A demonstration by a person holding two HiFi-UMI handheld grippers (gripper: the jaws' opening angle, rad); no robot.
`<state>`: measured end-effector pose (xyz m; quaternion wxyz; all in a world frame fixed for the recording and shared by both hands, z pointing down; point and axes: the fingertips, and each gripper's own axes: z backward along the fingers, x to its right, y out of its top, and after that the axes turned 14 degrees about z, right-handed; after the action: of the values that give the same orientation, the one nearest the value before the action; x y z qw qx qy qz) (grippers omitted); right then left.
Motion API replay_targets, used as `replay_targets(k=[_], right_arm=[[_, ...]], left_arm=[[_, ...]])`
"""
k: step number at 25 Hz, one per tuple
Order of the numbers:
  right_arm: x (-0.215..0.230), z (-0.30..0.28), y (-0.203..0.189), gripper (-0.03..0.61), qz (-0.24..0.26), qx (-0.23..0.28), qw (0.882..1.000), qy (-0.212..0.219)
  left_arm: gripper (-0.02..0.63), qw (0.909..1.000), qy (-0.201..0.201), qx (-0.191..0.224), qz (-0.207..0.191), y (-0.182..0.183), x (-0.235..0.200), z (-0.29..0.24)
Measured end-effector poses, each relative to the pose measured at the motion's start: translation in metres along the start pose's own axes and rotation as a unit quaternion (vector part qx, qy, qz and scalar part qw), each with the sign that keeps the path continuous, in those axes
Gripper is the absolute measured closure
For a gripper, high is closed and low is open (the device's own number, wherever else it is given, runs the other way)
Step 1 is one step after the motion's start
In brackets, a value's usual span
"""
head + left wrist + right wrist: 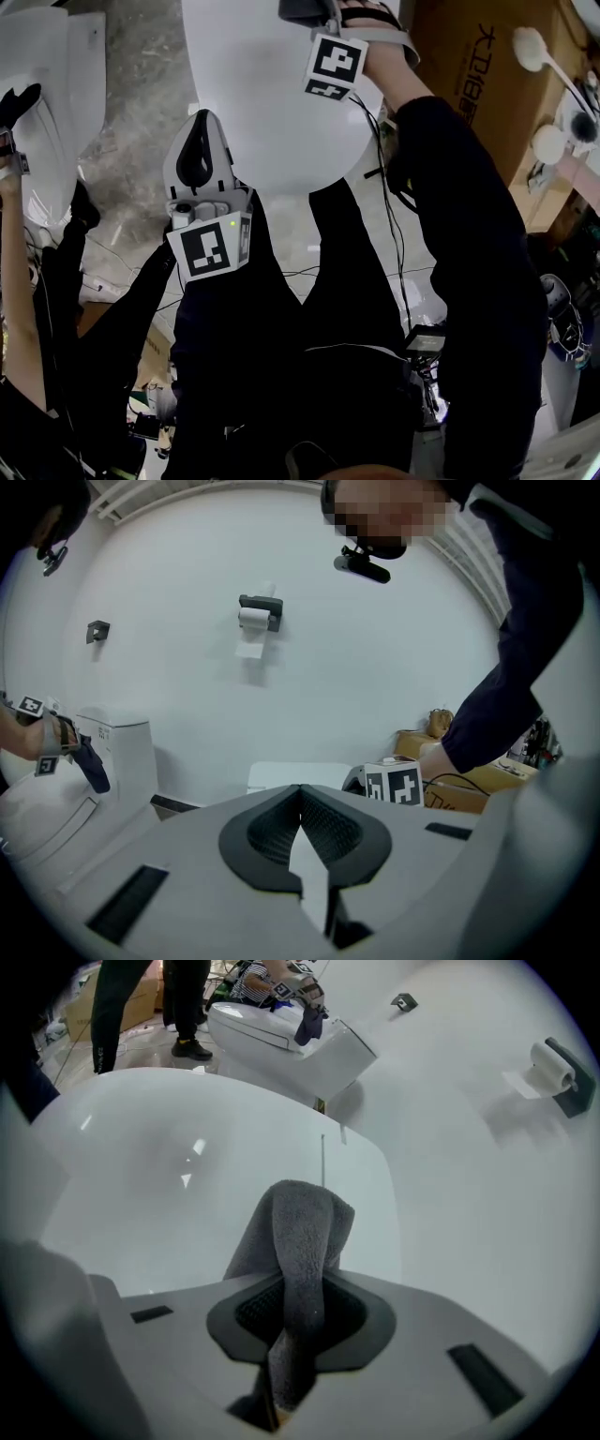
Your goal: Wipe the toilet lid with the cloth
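Observation:
The white toilet lid (272, 94) lies closed at the top middle of the head view. My right gripper (300, 1283) is shut on a grey cloth (302, 1227), which sticks out past the jaws and hangs just above the lid (187, 1166). In the head view only that gripper's marker cube (334, 64) and the hand show, over the lid's far right part. My left gripper (203, 117) is shut with nothing in it, held at the lid's near left edge. In the left gripper view its jaws (300, 789) meet in front of the lid (291, 772).
A second white toilet (42, 84) stands at the left, with another person's arm and gripper (11, 141) at it. A cardboard box (487, 75) sits at the right. Cables (375, 272) run over the floor. A toilet paper holder (260, 611) hangs on the wall.

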<state>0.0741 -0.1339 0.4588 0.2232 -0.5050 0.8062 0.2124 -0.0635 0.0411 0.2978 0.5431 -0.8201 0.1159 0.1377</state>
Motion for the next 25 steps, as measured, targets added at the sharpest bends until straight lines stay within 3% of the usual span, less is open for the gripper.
replay_targets(k=[13, 25], right_arm=[[0.012, -0.037, 0.007, 0.509, 0.021, -0.019, 1.0, -0.012], [-0.05, 0.005, 0.027, 0.509, 0.012, -0.005, 1.0, 0.009]], left_arm=[[0.6, 0.9999, 0.015, -0.002, 0.007, 0.008, -0.027, -0.008], [0.6, 0.9999, -0.008, -0.005, 0.008, 0.004, -0.012, -0.005]])
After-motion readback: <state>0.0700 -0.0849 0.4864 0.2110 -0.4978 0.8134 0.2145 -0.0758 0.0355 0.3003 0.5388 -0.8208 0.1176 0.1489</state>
